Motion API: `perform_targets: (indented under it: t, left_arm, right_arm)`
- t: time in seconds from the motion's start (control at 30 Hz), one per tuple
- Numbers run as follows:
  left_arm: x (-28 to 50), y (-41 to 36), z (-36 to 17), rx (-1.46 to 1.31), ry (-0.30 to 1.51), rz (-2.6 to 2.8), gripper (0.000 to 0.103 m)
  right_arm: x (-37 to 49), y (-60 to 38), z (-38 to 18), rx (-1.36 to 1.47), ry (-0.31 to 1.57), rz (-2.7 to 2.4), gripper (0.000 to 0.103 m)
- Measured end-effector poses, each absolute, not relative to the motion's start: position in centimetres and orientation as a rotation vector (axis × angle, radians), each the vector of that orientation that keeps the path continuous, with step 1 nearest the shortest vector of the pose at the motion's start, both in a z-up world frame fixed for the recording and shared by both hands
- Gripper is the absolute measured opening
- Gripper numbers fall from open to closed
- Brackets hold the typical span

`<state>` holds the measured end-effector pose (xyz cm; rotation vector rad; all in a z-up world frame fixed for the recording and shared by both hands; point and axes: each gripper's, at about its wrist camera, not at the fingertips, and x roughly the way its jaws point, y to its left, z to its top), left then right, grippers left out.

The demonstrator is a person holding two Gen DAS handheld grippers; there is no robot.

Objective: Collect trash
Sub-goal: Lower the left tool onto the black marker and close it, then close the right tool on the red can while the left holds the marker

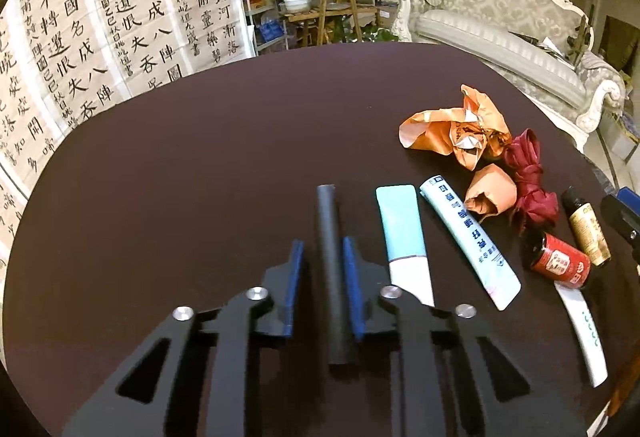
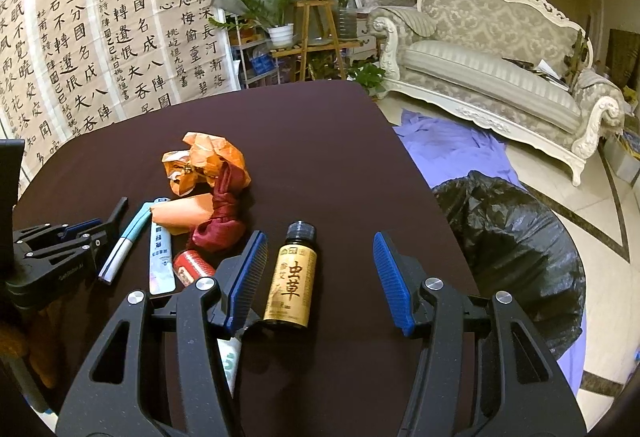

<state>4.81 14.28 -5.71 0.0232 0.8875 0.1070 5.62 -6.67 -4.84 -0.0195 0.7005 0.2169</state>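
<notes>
Low in the left wrist frame, left gripper [image 1: 323, 257] clamps a dark grey cylindrical stick [image 1: 330, 237]; off-centre hold may let it swivel; right gripper [image 2: 320, 269] half-open, empty, straddling a gold-labelled brown glass bottle [image 2: 293, 277]

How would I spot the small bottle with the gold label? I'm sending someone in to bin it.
Start at the dark table in front of the pale sofa. On the side nearest the black bin bag lies a small bottle. Unlike the red-labelled bottle and flat tubes beside it, it has a black cap and gold label with dark characters.
</notes>
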Motion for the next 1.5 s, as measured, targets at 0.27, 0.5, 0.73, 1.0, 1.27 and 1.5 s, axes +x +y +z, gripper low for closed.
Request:
perform_targets:
  t: [0.27, 0.5, 0.73, 1.0, 1.27, 1.5]
  left_arm:
    - [3.4, 15.6, -5.5, -0.015, 0.872, 0.123, 0.013]
    - [1.6, 17.6, -5.2, -0.039, 0.869, 0.178, 0.013]
    - [0.6, 17.8, -5.4, -0.029, 0.870, 0.200, 0.013]
    - [0.7, 17.8, -5.4, -0.034, 0.867, 0.195, 0.013]
    - [0.8, 18.2, -5.4, -0.043, 0.861, 0.194, 0.013]
    - [0.8, 18.5, -5.2, -0.045, 0.854, 0.194, 0.013]
  right_arm:
    - [4.7, -4.8, -4.4, -0.054, 0.700, 0.264, 0.054]
    - [4.3, -2.1, -5.1, -0.098, 0.730, 0.337, 0.054]
    - [4.5, -0.4, -6.4, -0.157, 0.784, 0.356, 0.053]
    - [4.7, 0.4, -6.7, -0.191, 0.813, 0.360, 0.036]
    - [4.5, 0.8, -6.7, -0.193, 0.806, 0.375, 0.026]
    - [3.9, 0.5, -5.3, -0.146, 0.768, 0.394, 0.025]
